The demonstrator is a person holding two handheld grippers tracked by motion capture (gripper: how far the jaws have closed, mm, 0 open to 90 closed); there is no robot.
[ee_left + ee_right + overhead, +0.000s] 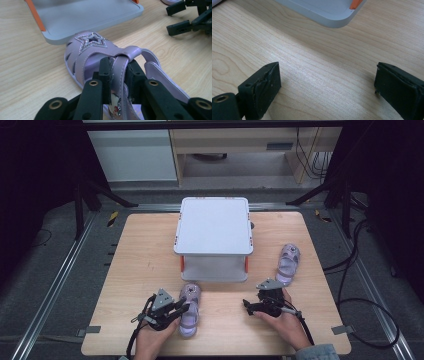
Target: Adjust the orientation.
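Left gripper point(117, 77): jaws clamping the near sandal's point(189, 316) strap, near-left counter point(140, 270).
Right gripper point(327, 87): jaws standing apart, empty.
Risk: thin strap slipping, sandal dropping.

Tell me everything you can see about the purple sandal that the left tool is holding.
The purple sandal is a small shoe of shiny lilac material that looks like plastic or faux leather, with cut-out slots at the toe and a glittery star on top. A printed picture shows on its insole. It lies on the wooden table, toe toward the grey two-level rack and close to its lower shelf. The left tool is shut on its central strap, near the ankle loop.
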